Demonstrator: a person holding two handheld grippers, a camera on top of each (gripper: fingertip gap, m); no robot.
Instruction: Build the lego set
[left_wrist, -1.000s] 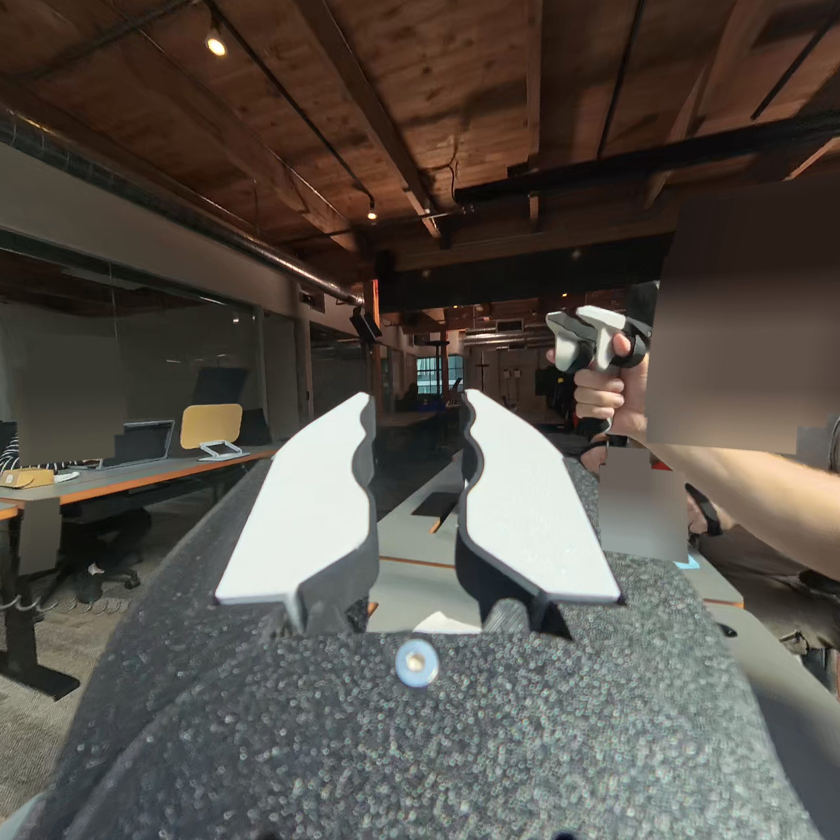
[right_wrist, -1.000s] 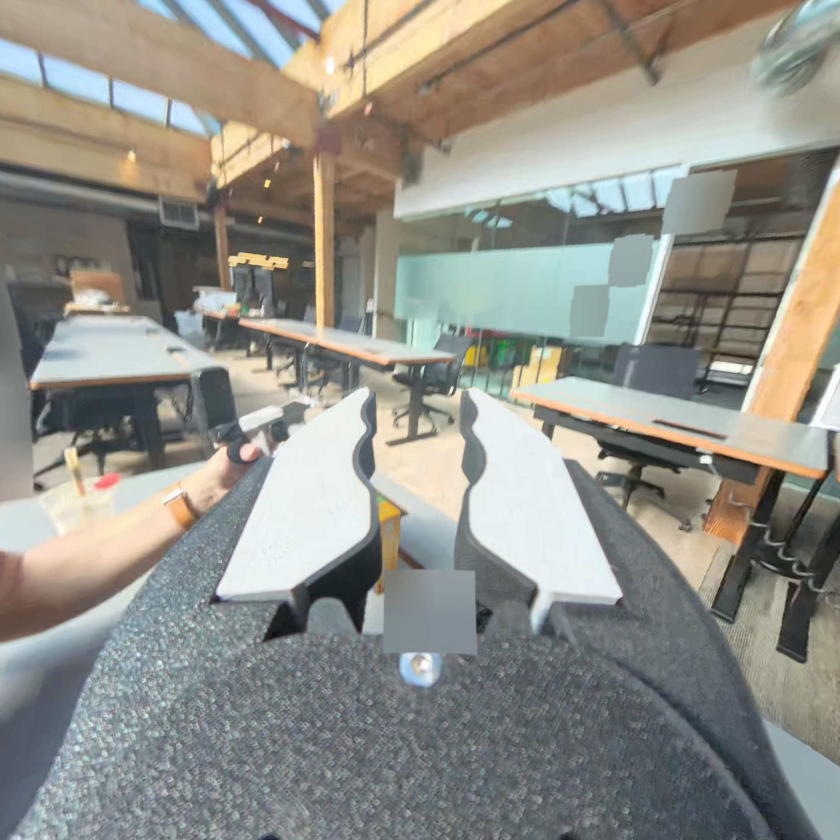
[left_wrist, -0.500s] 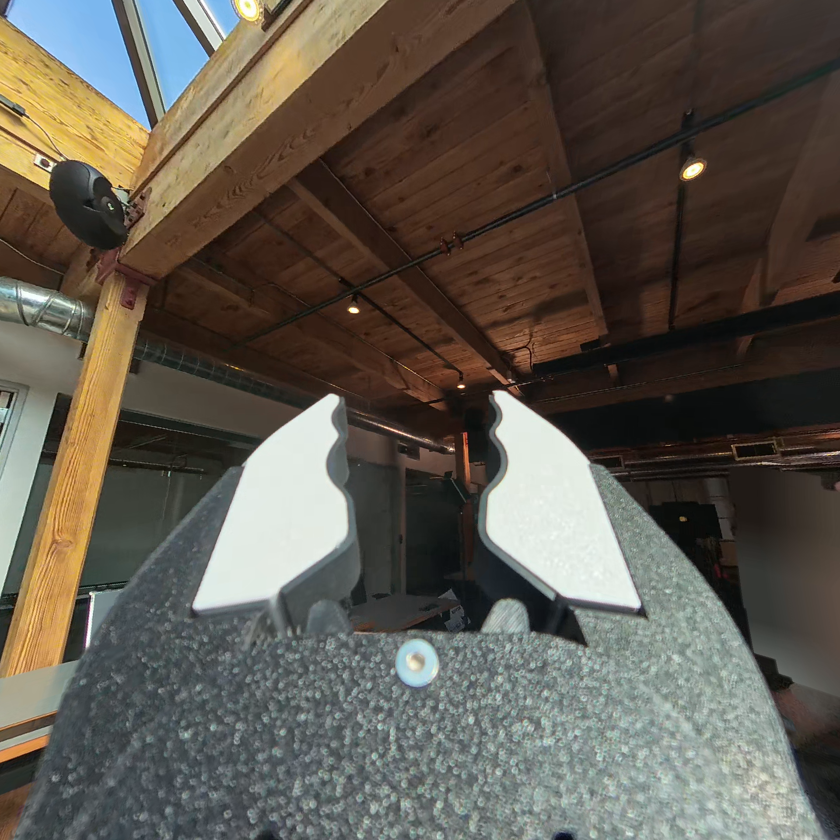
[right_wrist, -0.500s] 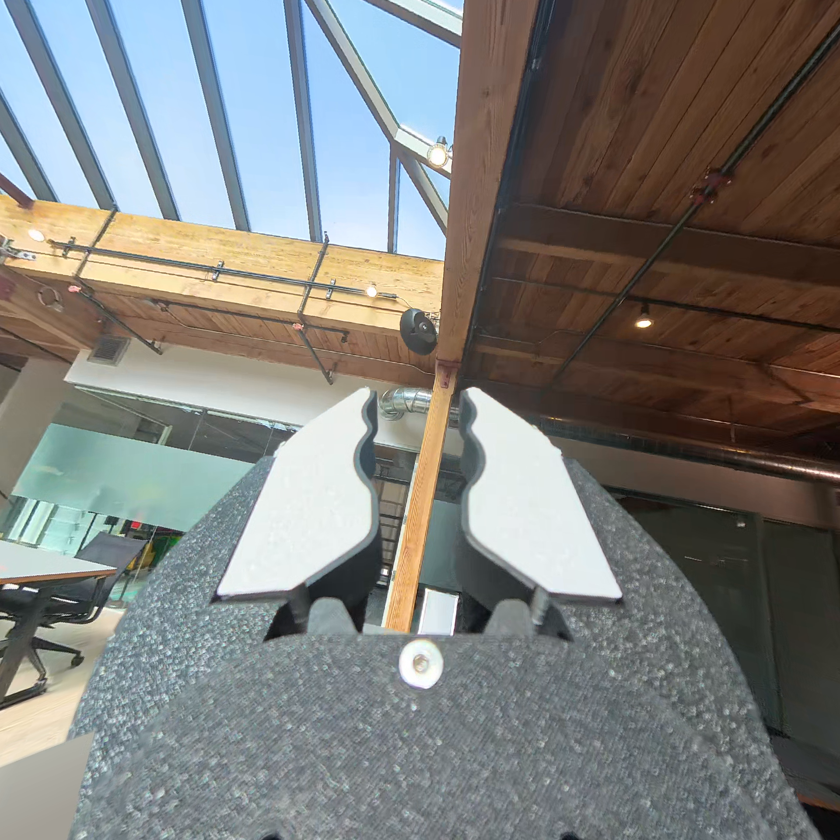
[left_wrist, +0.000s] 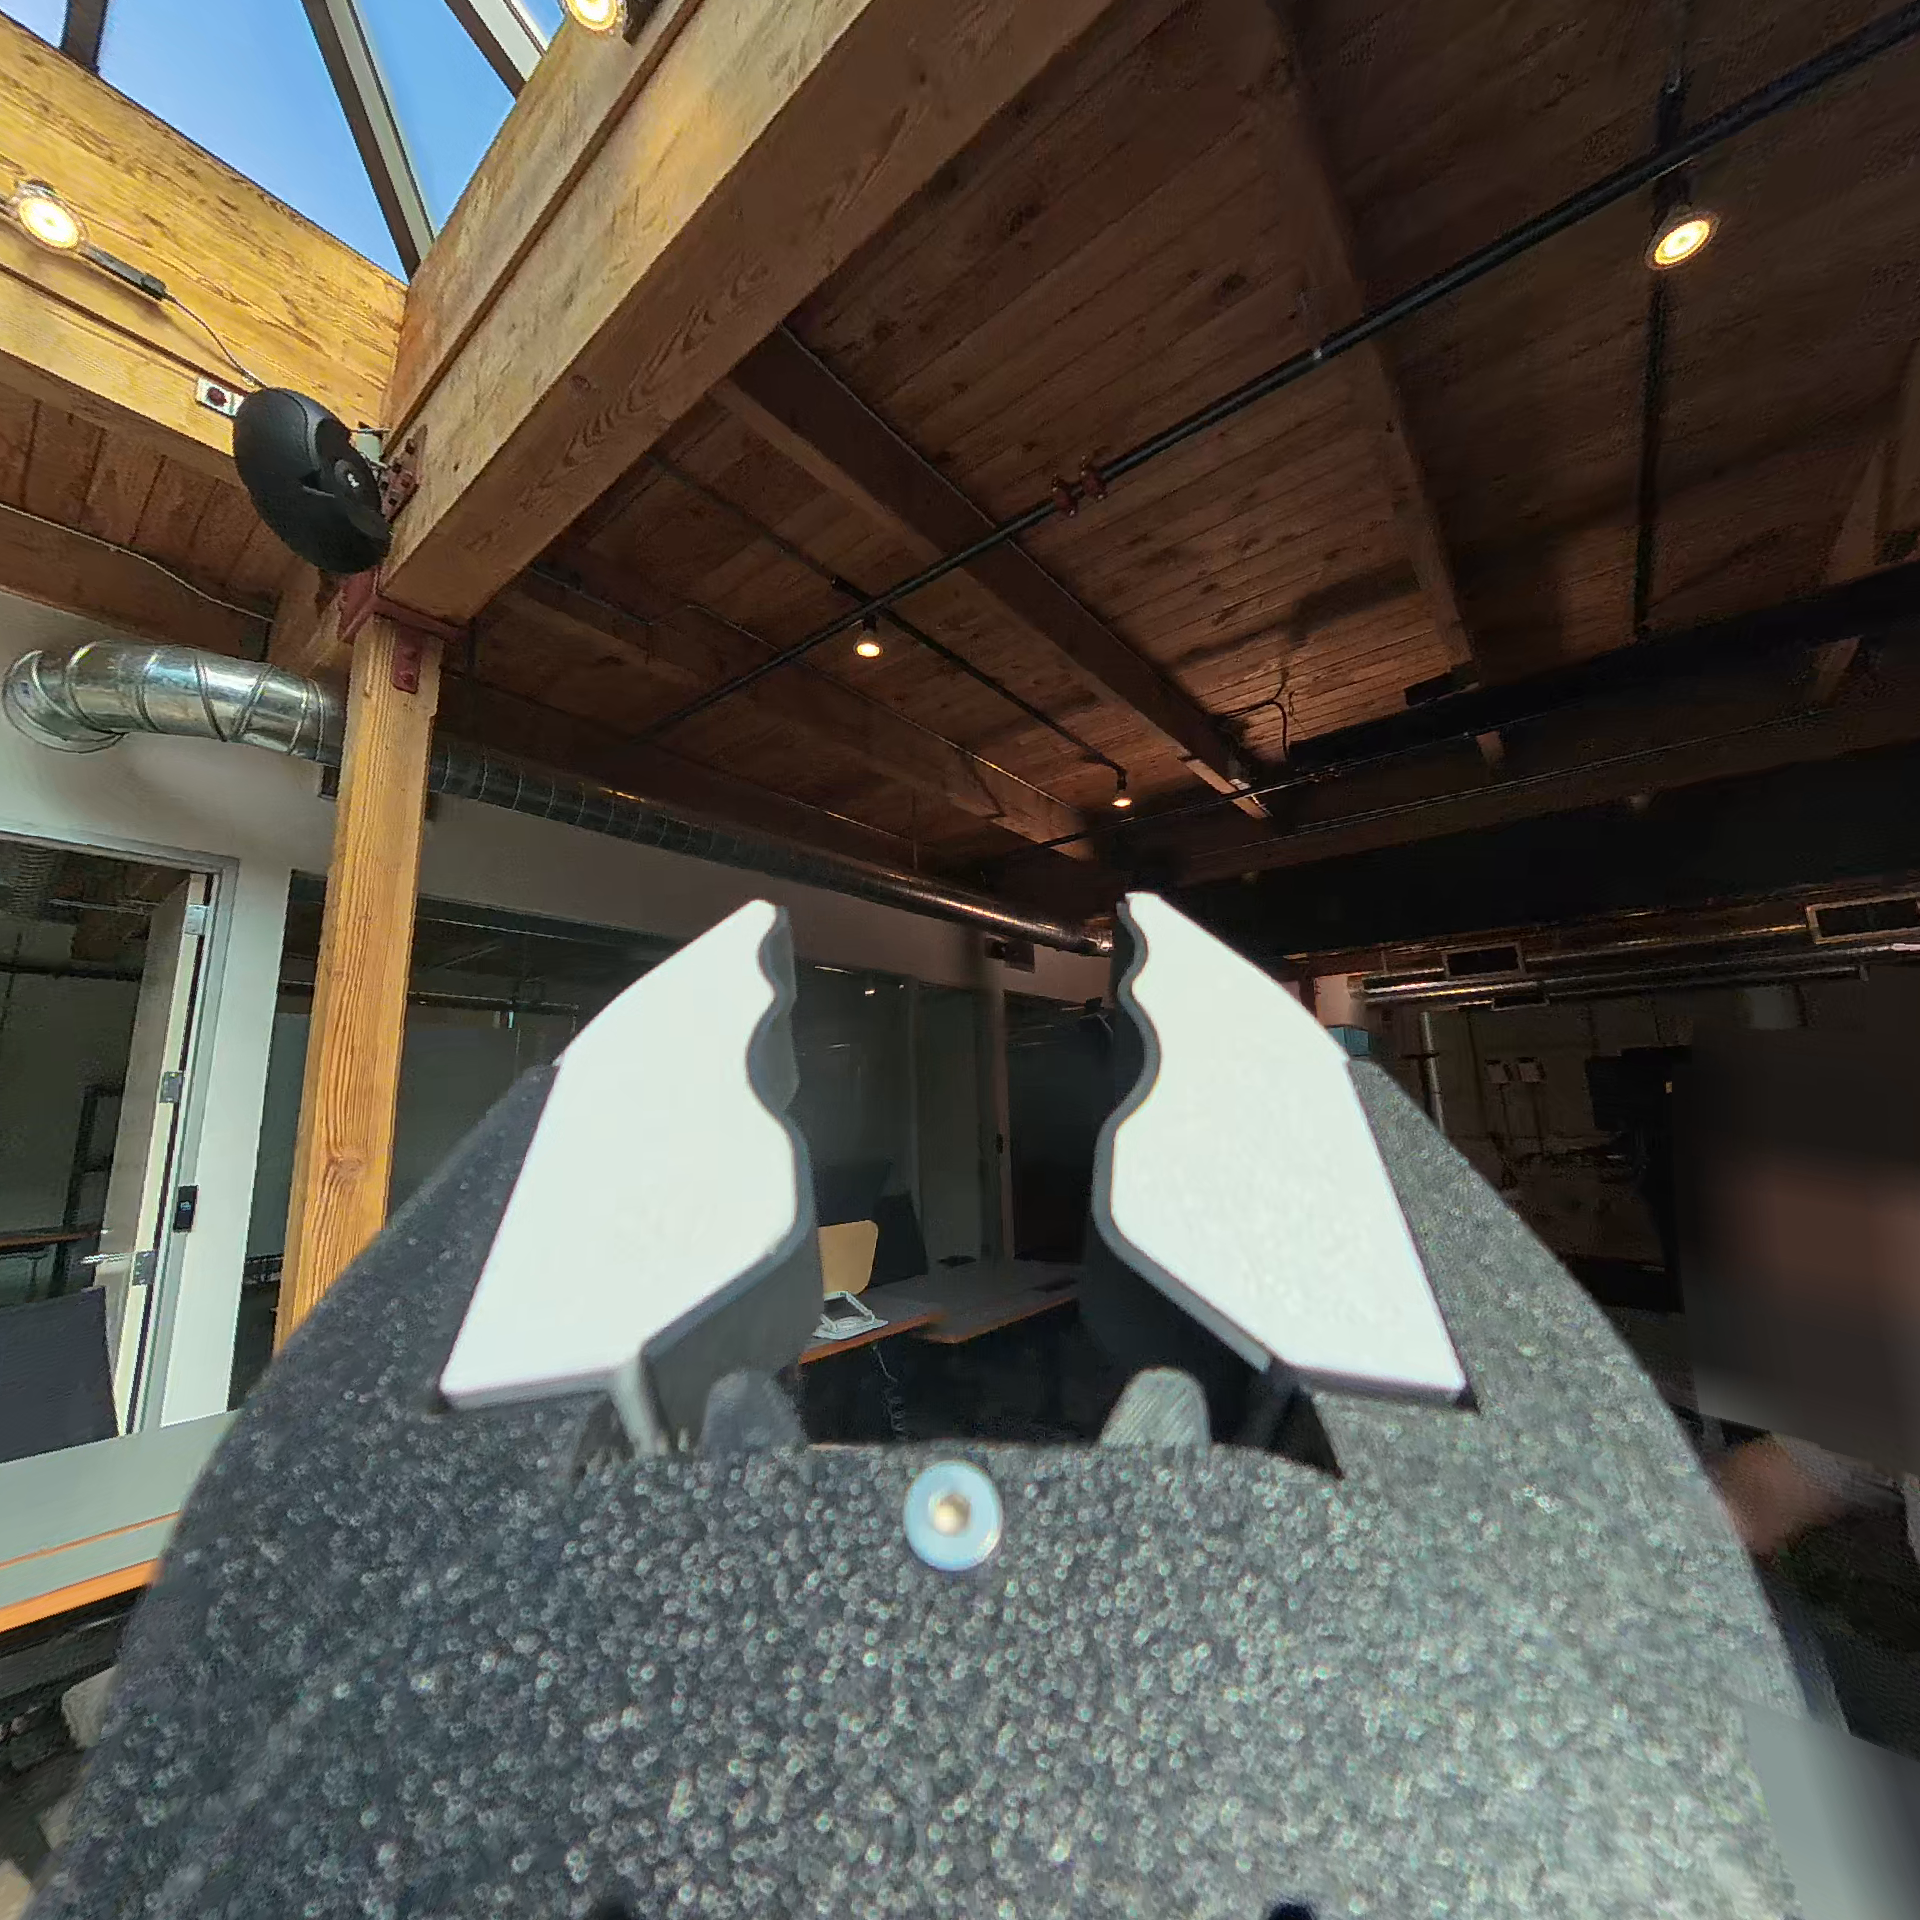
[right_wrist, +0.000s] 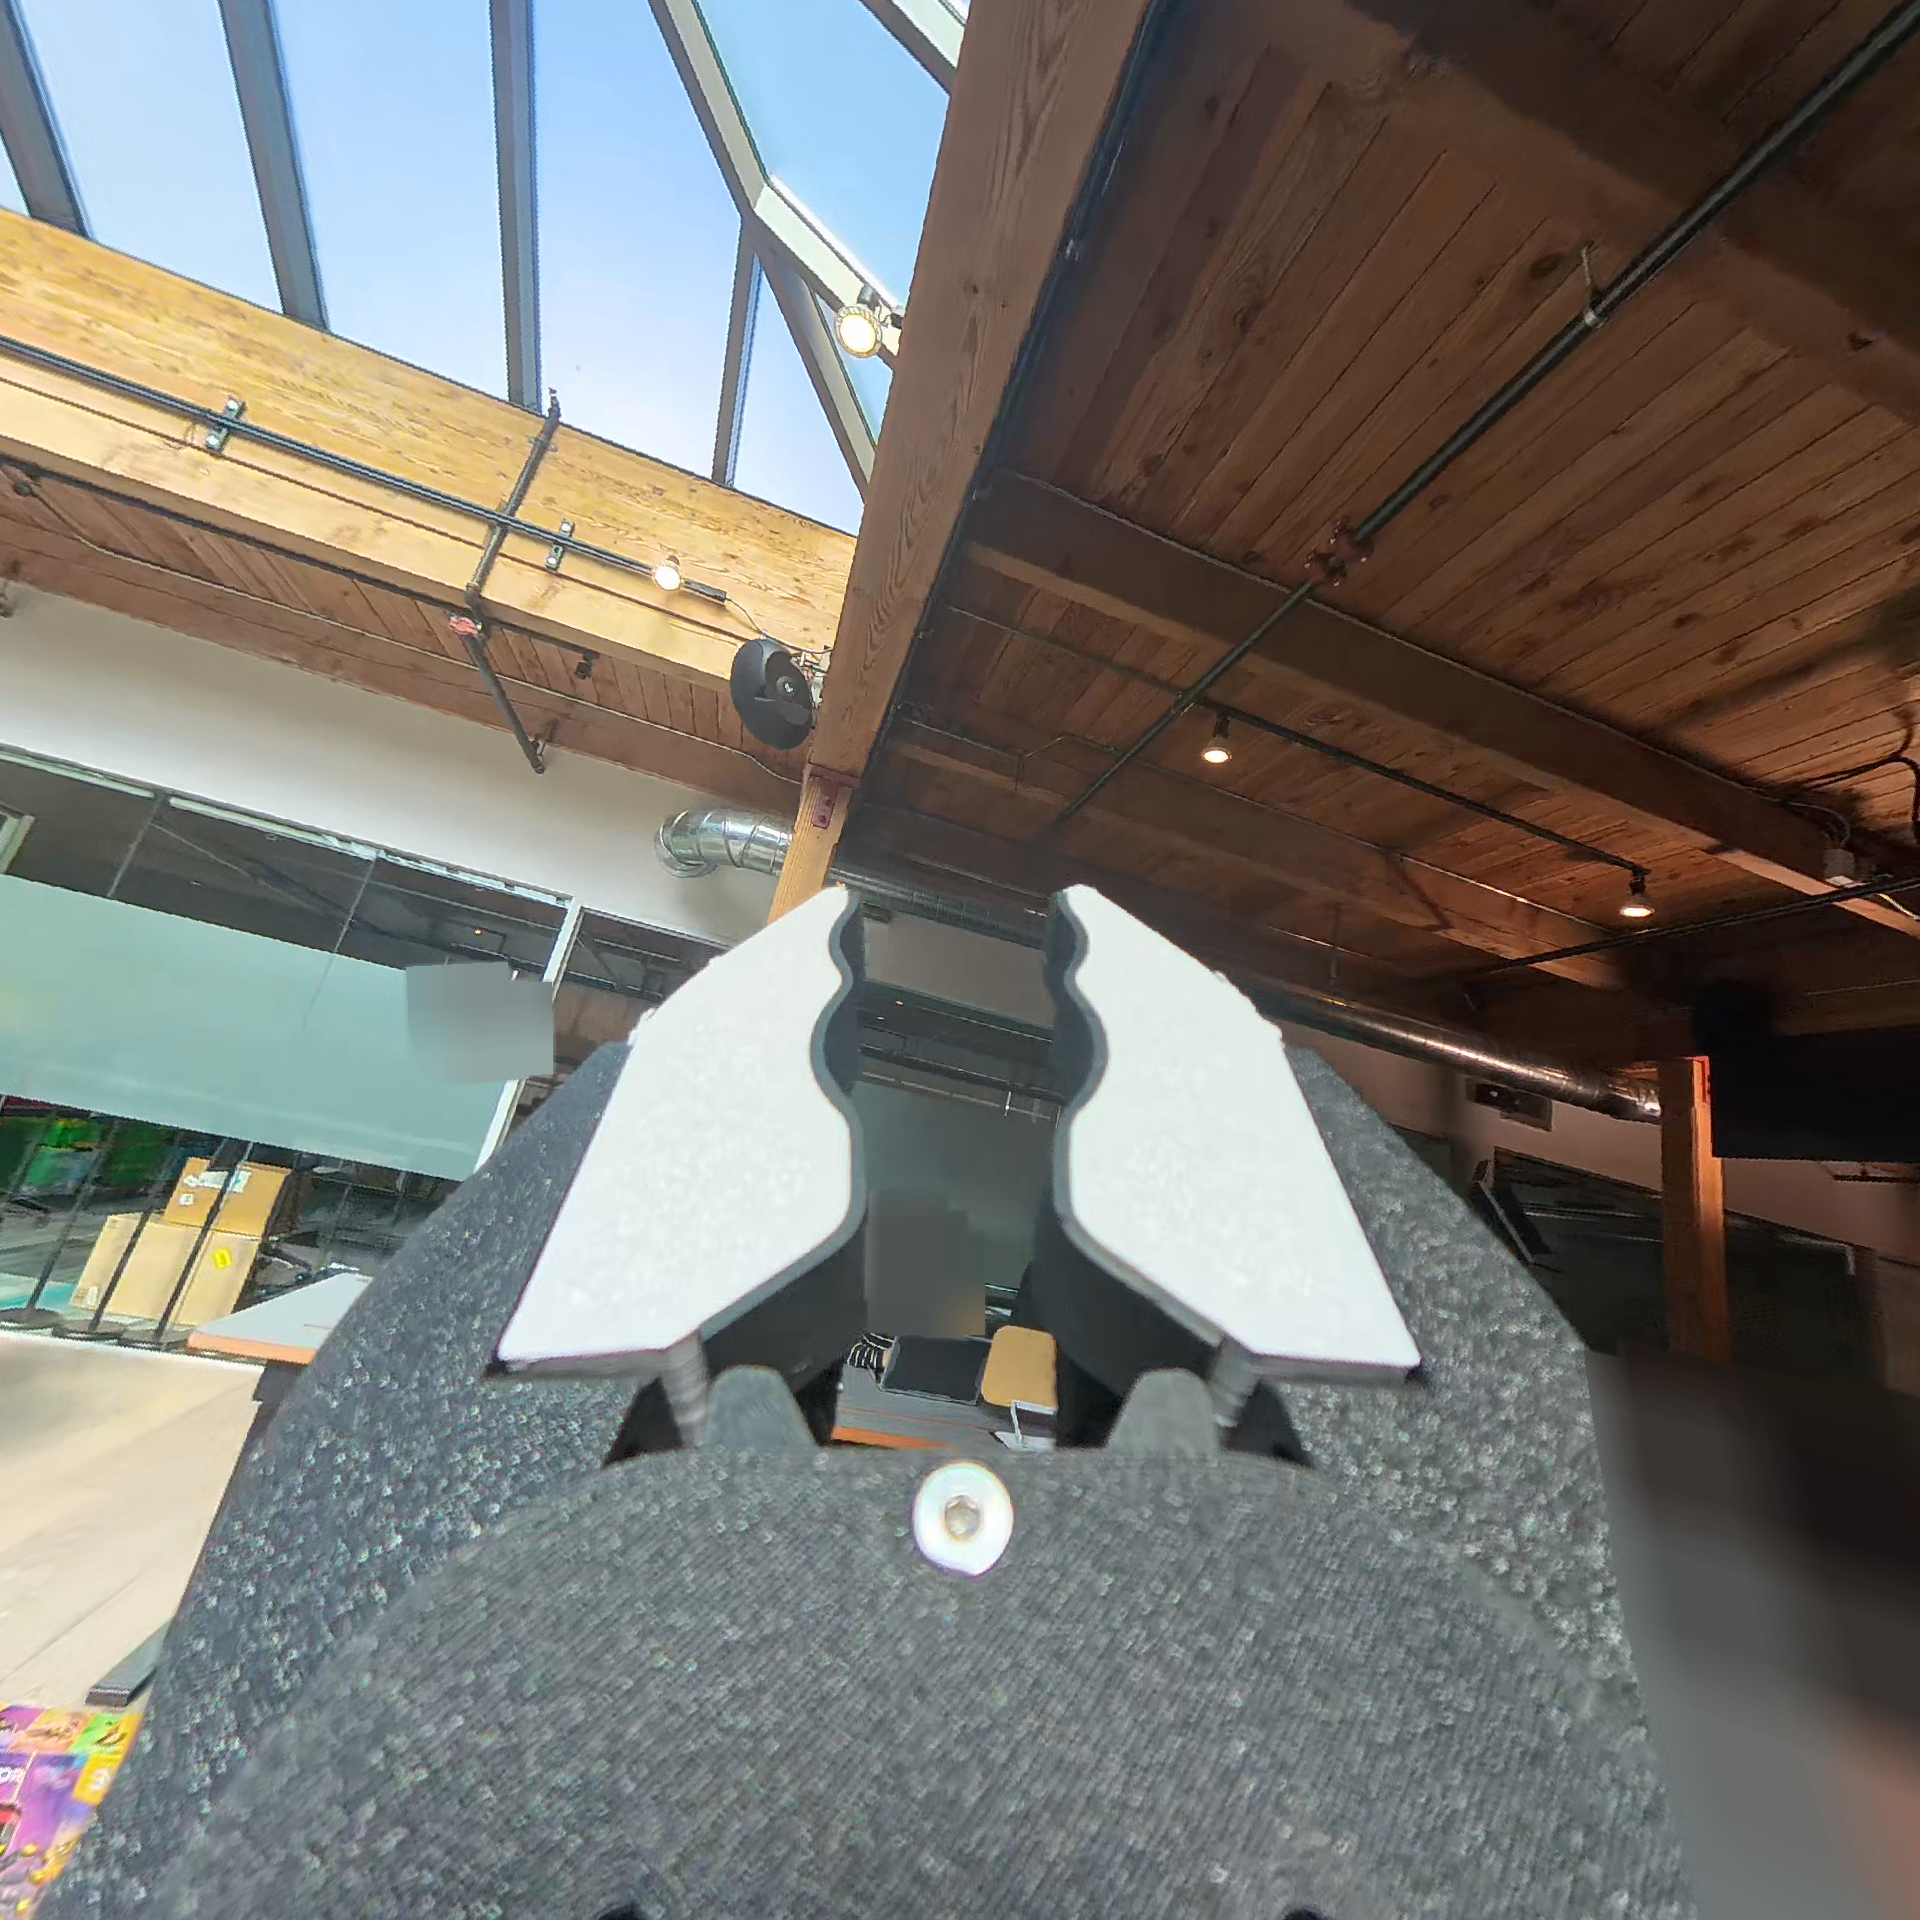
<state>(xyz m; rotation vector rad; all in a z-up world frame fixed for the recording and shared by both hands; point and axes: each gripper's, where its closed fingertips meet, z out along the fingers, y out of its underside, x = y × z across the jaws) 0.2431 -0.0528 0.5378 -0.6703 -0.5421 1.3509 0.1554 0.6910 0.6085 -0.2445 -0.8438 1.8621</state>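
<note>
Both the left gripper and right gripper point at the wooden ceiling with jaws parted and empty, no lego pieces visible, so building seemingly has not begun.

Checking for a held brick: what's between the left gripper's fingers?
Nothing. In the left wrist view the left gripper is open, only the distant office showing through the gap.

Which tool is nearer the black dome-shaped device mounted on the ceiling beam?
Left, probably. The black dome looms large up-left of the left tool; from the right tool it shows smaller, above and slightly left. Both tools sit below it, angled upward.
</note>
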